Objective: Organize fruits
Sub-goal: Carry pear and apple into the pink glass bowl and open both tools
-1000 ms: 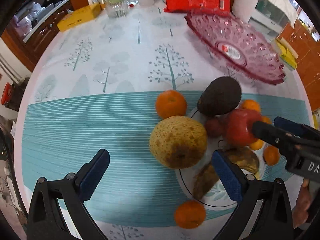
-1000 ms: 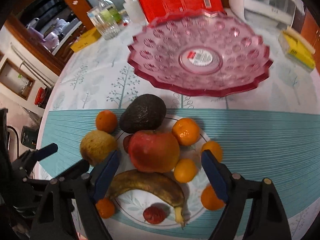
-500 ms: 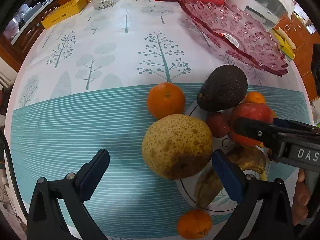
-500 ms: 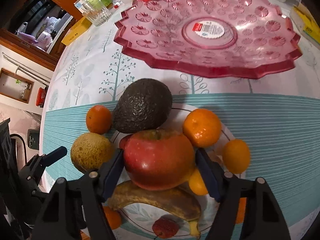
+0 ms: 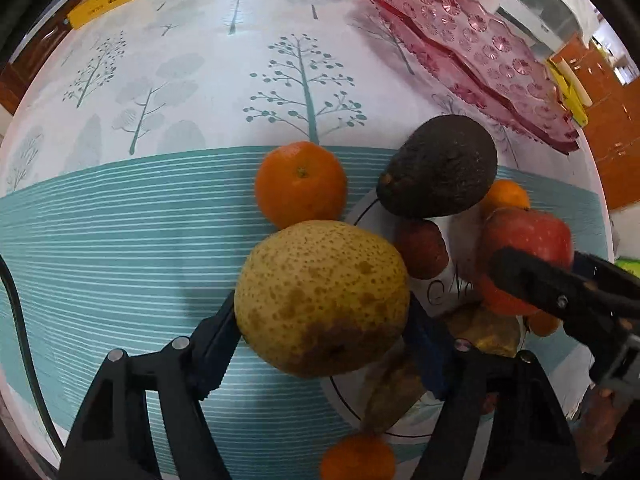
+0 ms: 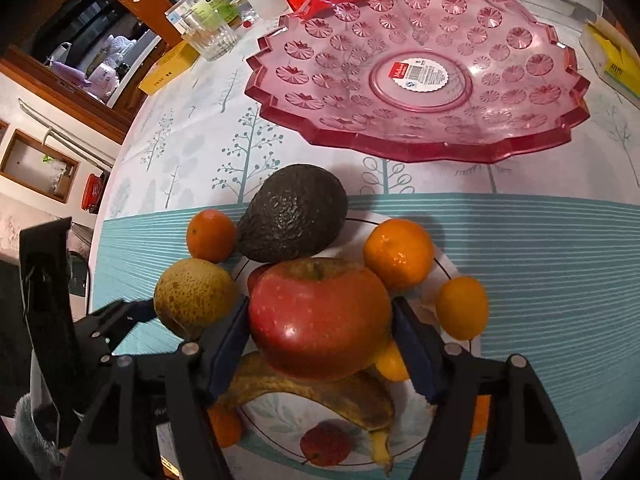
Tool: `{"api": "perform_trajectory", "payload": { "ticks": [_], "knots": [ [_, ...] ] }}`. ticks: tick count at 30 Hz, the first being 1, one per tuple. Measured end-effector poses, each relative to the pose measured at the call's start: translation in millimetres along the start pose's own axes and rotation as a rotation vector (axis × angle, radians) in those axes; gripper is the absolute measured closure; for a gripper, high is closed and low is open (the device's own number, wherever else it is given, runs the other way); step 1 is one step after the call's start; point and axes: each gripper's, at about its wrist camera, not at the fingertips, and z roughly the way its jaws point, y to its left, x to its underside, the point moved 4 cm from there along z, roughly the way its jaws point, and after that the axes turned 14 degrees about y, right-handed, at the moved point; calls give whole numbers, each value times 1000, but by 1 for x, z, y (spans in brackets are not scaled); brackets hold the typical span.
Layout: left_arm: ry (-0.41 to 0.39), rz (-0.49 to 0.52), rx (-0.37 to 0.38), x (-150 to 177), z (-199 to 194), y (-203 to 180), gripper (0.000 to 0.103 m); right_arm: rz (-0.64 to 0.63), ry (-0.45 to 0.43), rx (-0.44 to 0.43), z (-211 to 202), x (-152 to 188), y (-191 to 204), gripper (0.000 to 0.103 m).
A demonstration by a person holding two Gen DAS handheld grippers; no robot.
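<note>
The speckled yellow pear (image 5: 322,298) sits on the teal striped band of the tablecloth (image 5: 120,240), against the left rim of the white plate (image 6: 460,272), and the left gripper (image 5: 320,334) has it between its blue pads; the jaws are closing, with both pads at the pear's flanks. The red apple (image 6: 320,318) rests on the plate atop the browned banana (image 6: 320,390), clamped between the pads of the right gripper (image 6: 320,340), which press on both its sides. Just behind the apple lies the dark avocado (image 6: 294,214) on the plate's far rim. 1 mandarin (image 5: 301,184) lies on the cloth off the plate, touching the pear's far side; another mandarin (image 6: 398,254) sits on the plate to the apple's right. A small red fruit (image 6: 326,442) lies at the plate's near edge. Beyond the teal band, toward the table's far right, stands the pink glass bowl (image 6: 420,76), empty but for its label.
</note>
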Motion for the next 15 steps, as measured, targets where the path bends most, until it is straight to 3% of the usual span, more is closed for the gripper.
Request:
{"api": "perform_trajectory", "payload": {
  "ticks": [8,15],
  "knots": [
    [-8,-17,-41,8,-3,1,30,-23,-31,-10,-10,7,4,33],
    [-75,-25,-47,20,-43,-9,30,-63,-79,-7,-33,21,11,33]
  ]
}}
